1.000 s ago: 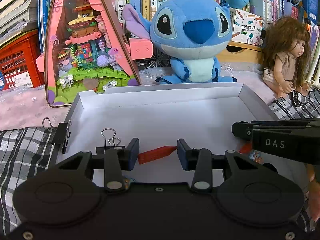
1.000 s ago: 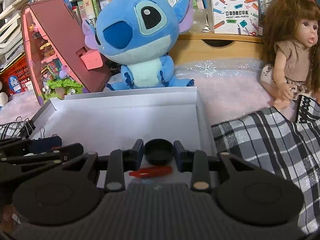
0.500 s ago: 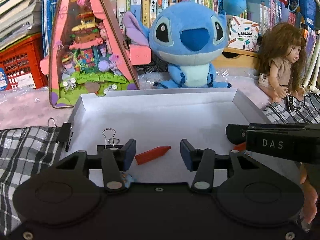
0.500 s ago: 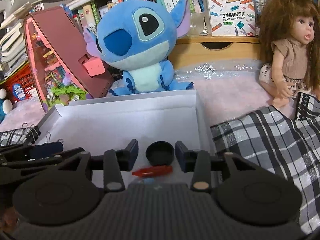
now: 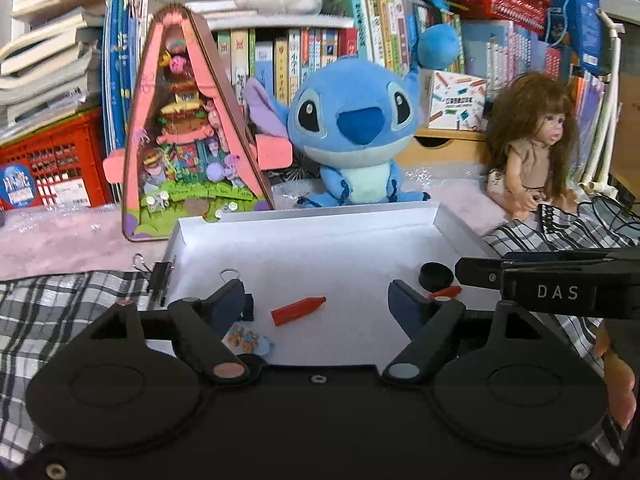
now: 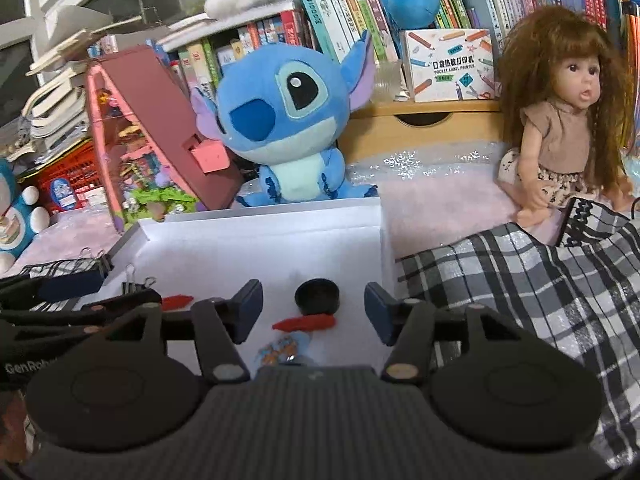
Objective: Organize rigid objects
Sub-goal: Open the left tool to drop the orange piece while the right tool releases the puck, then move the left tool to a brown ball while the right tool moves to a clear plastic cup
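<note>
The left gripper [image 5: 316,300] hangs over the near end of the white tray [image 5: 304,216] with its jaws spread wide and nothing between them. Just past its fingers, toward 12 o'clock, one red crayon [image 5: 298,311] lies flat on the tray floor, tip pointing to 2 o'clock. At 7 o'clock from that crayon sits a small blue charm with orange figures [image 5: 248,340], and at 9 o'clock a black binder clip [image 5: 236,292] shows partly behind the left finger. A second binder clip [image 5: 158,272] rests at the tray's left outside wall on the plaid cloth [image 5: 60,308].

The right gripper [image 6: 314,310] is also wide open and empty, above the tray's right near corner. Between its fingers, on the tray floor, a black round cap [image 6: 317,297] touches a second red crayon [image 6: 304,323] lying crosswise just at its 6 o'clock. Beyond the tray at 12 o'clock sits a blue plush toy [image 6: 288,120], with a long-haired doll [image 6: 564,120] at 2 o'clock
</note>
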Available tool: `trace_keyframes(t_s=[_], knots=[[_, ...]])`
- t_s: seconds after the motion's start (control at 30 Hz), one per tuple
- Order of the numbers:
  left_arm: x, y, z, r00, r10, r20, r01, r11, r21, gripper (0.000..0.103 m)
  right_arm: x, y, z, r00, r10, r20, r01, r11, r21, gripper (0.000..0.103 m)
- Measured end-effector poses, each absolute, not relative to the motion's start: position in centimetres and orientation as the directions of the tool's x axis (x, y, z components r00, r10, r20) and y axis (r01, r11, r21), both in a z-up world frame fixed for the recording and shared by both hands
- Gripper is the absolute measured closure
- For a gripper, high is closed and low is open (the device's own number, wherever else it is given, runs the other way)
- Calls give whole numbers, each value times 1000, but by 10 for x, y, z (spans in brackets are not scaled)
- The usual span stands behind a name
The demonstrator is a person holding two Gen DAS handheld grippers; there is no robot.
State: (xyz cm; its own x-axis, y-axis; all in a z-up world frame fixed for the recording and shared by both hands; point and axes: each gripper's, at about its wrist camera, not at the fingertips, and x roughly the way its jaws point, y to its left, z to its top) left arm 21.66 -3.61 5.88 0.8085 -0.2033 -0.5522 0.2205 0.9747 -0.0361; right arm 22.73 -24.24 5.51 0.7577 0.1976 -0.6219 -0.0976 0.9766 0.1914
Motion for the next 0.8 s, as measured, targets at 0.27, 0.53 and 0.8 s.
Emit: trace_keyframes(t_s=[0.27, 0.53, 0.8], knots=[[179, -27, 62, 813, -215, -542, 222, 974, -52, 23, 195, -243, 64, 774, 205, -599, -142, 978, 152, 26], [140, -31, 57, 805, -251, -538, 267, 962, -49, 22, 160, -240, 67, 791, 207, -576, -188, 978, 93, 22], [109, -33, 47, 795, -266, -545, 294, 955, -38, 22, 128, -240, 67, 801, 207, -561, -216, 975, 51, 20]])
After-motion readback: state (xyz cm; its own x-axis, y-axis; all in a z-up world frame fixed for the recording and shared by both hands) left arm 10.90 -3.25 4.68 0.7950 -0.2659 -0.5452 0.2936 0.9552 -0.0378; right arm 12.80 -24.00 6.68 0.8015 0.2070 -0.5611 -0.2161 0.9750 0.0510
